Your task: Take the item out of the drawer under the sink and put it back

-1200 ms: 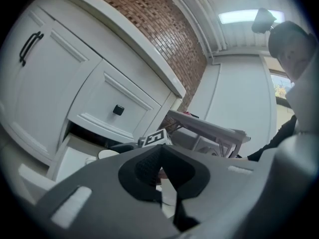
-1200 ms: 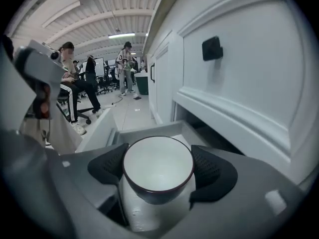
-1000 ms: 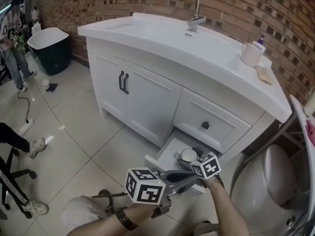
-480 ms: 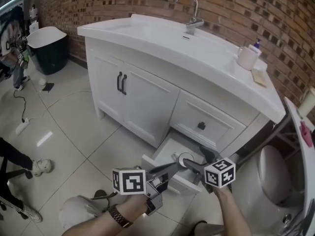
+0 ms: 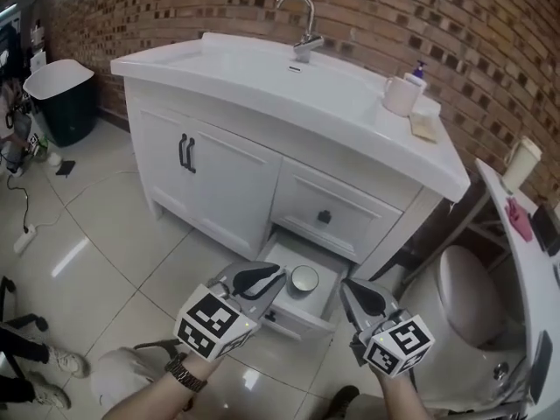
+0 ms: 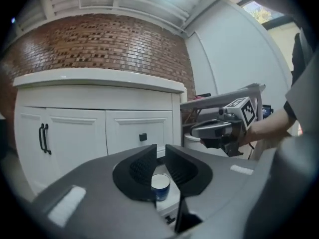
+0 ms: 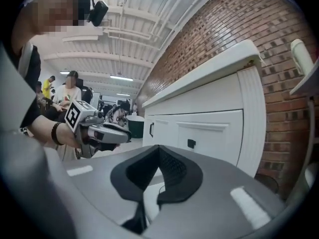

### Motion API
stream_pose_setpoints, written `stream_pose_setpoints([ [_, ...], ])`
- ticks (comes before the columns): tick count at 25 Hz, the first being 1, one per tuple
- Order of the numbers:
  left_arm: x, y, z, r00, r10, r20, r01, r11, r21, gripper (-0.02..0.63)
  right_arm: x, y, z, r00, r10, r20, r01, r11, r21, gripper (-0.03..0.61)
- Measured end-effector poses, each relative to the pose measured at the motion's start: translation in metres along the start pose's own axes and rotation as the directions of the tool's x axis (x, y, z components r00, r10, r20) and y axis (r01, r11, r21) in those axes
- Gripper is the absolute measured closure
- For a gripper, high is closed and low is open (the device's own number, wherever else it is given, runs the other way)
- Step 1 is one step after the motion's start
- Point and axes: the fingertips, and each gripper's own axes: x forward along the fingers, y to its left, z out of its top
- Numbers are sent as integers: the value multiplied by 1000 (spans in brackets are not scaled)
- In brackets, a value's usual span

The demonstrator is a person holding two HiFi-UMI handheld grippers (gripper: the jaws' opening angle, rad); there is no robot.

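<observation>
Jaws of left tool (image 6: 161, 151) opening narrowly, seemingly clear of the cup (image 6: 160, 184); right tool (image 7: 158, 148) closed, empty.

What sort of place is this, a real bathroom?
Probably a bathroom mock-up inside a larger hall. A white sink cabinet with a faucet stands against a brick wall, with what looks like a toilet beside it. Yet the right gripper view shows people gathered in a big open room.
</observation>
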Motion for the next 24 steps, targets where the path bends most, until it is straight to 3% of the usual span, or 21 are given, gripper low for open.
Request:
stream_pose_setpoints([
  [9,11,-25,-16,993,-99,-59,99,995,-17,551,-5,-6,-9,999,-19,-42,21,999,28,577],
  [15,6,-28,-22,993,-81,-82,85,996,40,551,-4,-3,-10,998,-32,-50,32,999,13,577],
  [24,10,-39,-19,989,-145,-42,141,986,-91,570,4,0,-25,995,-42,-92,42,999,4,577],
])
